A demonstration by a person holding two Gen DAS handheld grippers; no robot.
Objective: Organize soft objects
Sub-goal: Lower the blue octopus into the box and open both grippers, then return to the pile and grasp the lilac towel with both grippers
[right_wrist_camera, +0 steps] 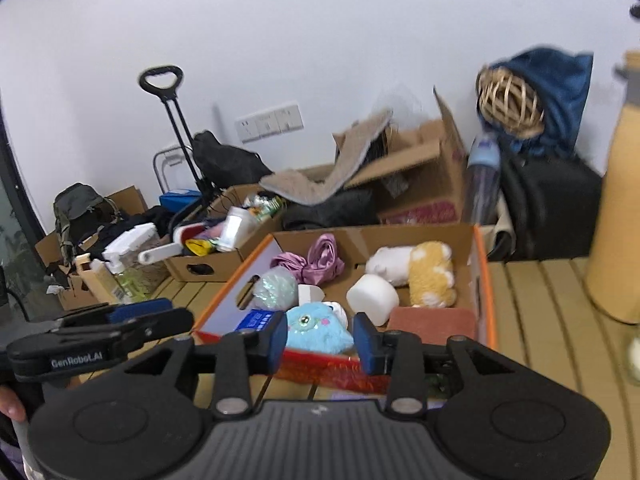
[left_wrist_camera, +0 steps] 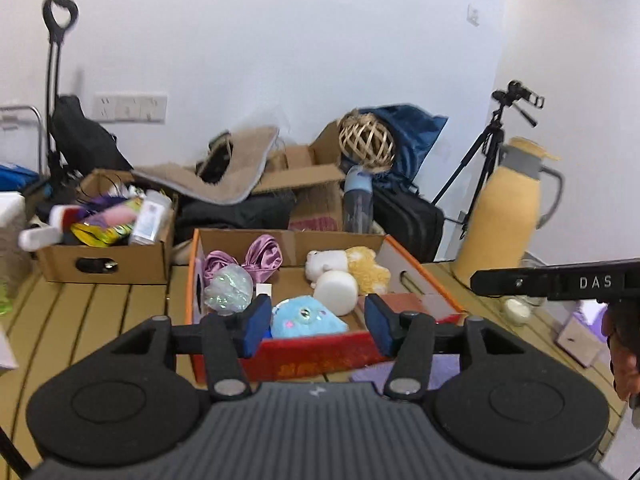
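An orange-rimmed cardboard box (left_wrist_camera: 420,268) (right_wrist_camera: 482,264) stands on the slatted wooden table. In it lie a blue plush (left_wrist_camera: 308,318) (right_wrist_camera: 318,328), a white foam cylinder (left_wrist_camera: 336,286) (right_wrist_camera: 374,294), a white and yellow plush (left_wrist_camera: 352,266) (right_wrist_camera: 420,268), a purple satin cloth (left_wrist_camera: 260,258) (right_wrist_camera: 316,260), an iridescent mesh puff (left_wrist_camera: 229,288) (right_wrist_camera: 276,286) and a red-brown sponge (left_wrist_camera: 404,304) (right_wrist_camera: 432,318). My left gripper (left_wrist_camera: 316,322) is open and empty, just before the box's near wall. My right gripper (right_wrist_camera: 320,340) is open and empty, close above the same wall.
A brown box of bottles and packets (left_wrist_camera: 108,236) (right_wrist_camera: 224,240) stands to the left. A yellow thermos (left_wrist_camera: 508,208) (right_wrist_camera: 620,208), a small glass jar (left_wrist_camera: 518,310) and a tripod (left_wrist_camera: 488,152) are at the right. Boxes, bags and a wicker ball (left_wrist_camera: 366,144) crowd the back.
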